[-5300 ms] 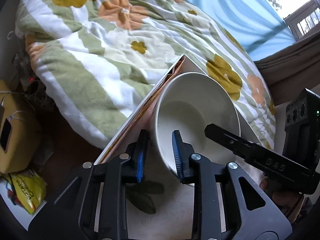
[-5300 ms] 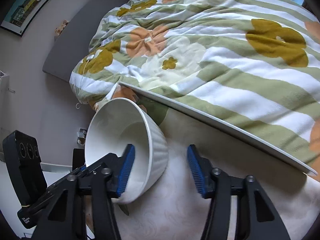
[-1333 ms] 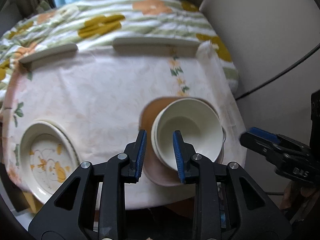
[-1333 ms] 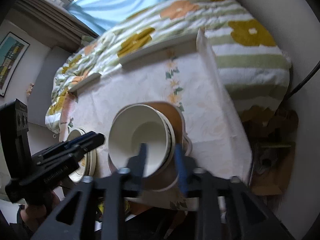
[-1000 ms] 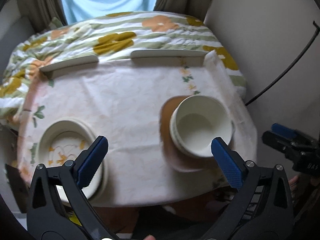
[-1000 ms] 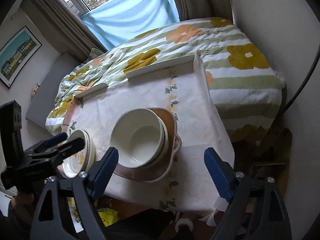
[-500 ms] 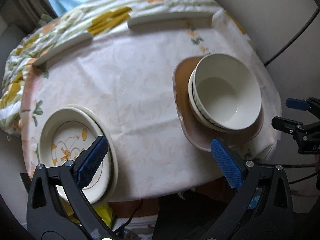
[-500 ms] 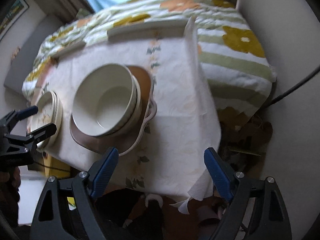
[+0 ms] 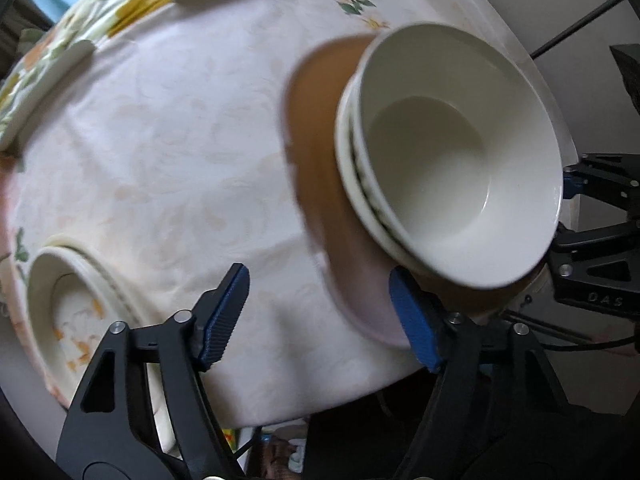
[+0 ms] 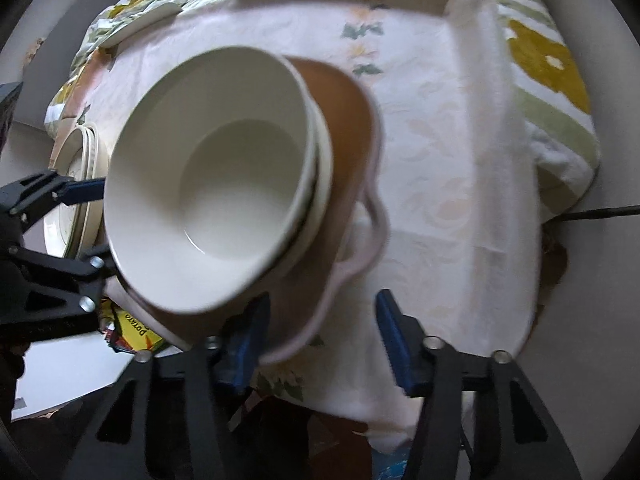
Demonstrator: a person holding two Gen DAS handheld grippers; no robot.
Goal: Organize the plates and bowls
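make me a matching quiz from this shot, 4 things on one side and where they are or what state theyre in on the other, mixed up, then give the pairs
Things:
1. white bowls
2. brown dish
3. patterned plates
4. left gripper

Places or states:
A. stacked at the table's left edge
B. open, holding nothing
C. nested together on the brown dish
D. under the bowls, with a pale looped handle

Pairs: 1-C, 2-D, 3-A, 4-B

Soft daylight, motion blur, heavy fisheye warping.
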